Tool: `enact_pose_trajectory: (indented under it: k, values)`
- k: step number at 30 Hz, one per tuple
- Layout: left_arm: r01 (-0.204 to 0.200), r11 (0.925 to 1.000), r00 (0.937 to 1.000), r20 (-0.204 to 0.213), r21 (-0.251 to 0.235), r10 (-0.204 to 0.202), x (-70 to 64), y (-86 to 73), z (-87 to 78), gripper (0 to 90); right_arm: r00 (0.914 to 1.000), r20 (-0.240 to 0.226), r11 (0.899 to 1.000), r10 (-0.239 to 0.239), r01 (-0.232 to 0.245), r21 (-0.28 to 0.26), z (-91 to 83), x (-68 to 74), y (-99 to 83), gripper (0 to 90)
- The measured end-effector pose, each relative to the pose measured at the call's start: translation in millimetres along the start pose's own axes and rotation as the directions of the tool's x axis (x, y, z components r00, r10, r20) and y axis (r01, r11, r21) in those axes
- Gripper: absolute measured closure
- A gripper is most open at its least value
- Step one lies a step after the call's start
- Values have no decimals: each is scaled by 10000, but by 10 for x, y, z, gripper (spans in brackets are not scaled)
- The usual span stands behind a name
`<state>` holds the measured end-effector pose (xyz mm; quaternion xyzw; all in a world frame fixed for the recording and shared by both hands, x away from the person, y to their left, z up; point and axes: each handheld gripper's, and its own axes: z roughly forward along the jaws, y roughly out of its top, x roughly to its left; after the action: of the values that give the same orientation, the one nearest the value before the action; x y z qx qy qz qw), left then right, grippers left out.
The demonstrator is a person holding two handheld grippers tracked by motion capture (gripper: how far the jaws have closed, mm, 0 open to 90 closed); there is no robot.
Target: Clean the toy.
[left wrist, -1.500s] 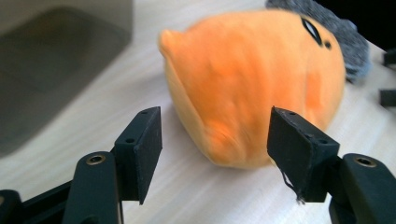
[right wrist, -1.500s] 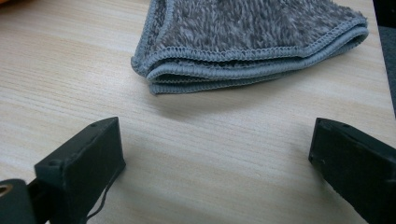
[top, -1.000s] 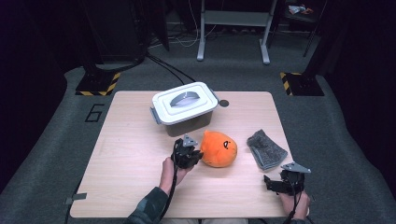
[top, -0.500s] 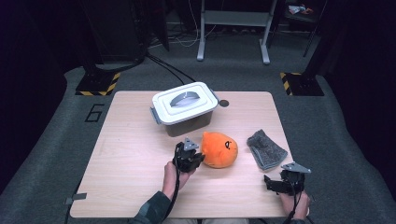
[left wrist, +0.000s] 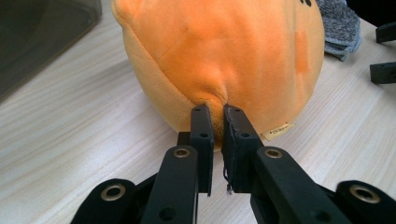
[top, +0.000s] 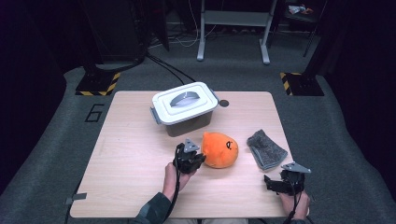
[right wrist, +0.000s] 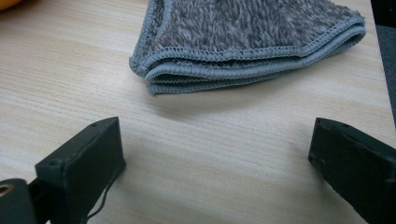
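The wooden table (top: 130,154) is seen from above w/ a lidded white-and-grey container (top: 184,108) set toward its far side, lid on, handle lying flat on top. Just in front of the container, approx. mid-table, an orange plush toy (top: 219,149) is resting on the tabletop; a small label is visible at its lower edge in the left gripper view. A folded grey cloth (top: 266,149) is laid to the right of the plush, near but apart from it.

The left gripper (left wrist: 216,112) is held against the plush's near-left side, jaws pinched nearly together on a fold of the orange fabric, which is puckered between the tips. The right gripper (right wrist: 215,149) is positioned near the table's front right corner, jaws spread wide w/ nothing between them, the cloth lying just ahead of them.
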<state>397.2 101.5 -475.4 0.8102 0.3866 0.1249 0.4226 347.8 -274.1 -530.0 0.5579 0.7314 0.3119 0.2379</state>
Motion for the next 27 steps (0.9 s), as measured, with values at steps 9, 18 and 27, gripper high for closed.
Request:
enact_pose_trajectory:
  k: [9,18,27]
  values:
    - [-50,9998,9998,215,-180,54,-2,-34,-8,833,9987,-261,9990,436,-438,-79,-49,-54,25,45]
    - [-110,9996,9996,242,-247,116,7,-56,-12,832,9997,-186,9990,148,-156,-412,-211,-76,384,52]
    - [-94,9994,9994,324,-320,104,7,-76,-13,832,9994,-127,9995,-326,326,-10,24,-62,853,66]
